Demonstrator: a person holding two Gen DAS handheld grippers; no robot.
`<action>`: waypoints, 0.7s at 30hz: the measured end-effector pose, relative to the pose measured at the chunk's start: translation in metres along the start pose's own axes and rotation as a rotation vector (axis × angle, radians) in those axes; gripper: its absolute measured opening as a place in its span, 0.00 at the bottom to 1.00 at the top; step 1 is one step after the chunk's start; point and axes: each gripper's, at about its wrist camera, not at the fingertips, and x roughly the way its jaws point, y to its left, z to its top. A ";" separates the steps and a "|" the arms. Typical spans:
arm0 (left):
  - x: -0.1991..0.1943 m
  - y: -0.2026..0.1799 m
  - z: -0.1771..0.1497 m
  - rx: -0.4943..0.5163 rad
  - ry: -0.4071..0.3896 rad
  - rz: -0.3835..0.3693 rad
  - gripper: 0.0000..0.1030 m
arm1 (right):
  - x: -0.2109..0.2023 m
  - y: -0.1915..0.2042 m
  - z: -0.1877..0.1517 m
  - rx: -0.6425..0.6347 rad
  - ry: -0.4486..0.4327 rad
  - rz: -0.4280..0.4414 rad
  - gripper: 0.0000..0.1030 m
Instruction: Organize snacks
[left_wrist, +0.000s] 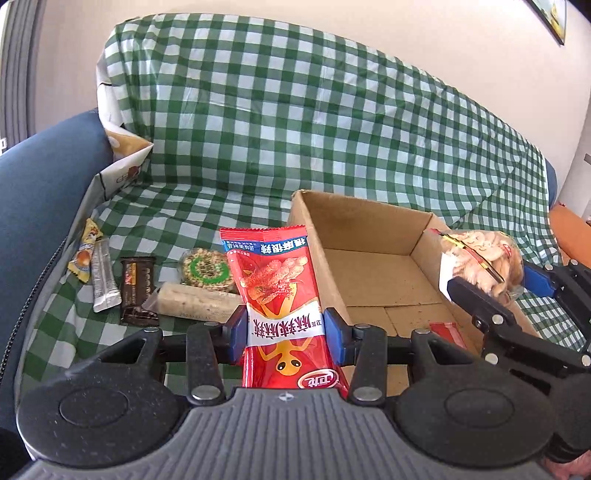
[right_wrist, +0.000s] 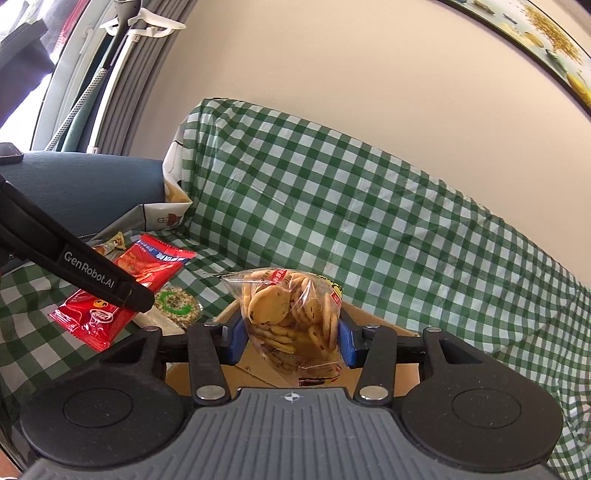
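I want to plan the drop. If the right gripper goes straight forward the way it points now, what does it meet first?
The right gripper, shut on the cookie bag, points over the open cardboard box. Going straight on, it would probably meet the box's far wall first, then the checkered sofa cover; depth is unclear.

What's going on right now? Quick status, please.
Left gripper shut on red packet, held beside box. Right gripper shut on cookie bag, above box. Nothing in the way; more snacks wait on sofa.
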 end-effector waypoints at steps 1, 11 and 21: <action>0.000 -0.003 0.000 0.009 -0.005 -0.004 0.46 | 0.000 -0.001 -0.001 0.002 0.000 -0.006 0.48; -0.010 -0.017 0.000 0.071 -0.083 -0.039 0.46 | -0.004 -0.008 -0.003 0.027 -0.006 -0.037 0.48; -0.009 -0.043 0.055 0.069 -0.178 -0.100 0.46 | -0.005 -0.017 -0.002 0.079 -0.014 -0.113 0.49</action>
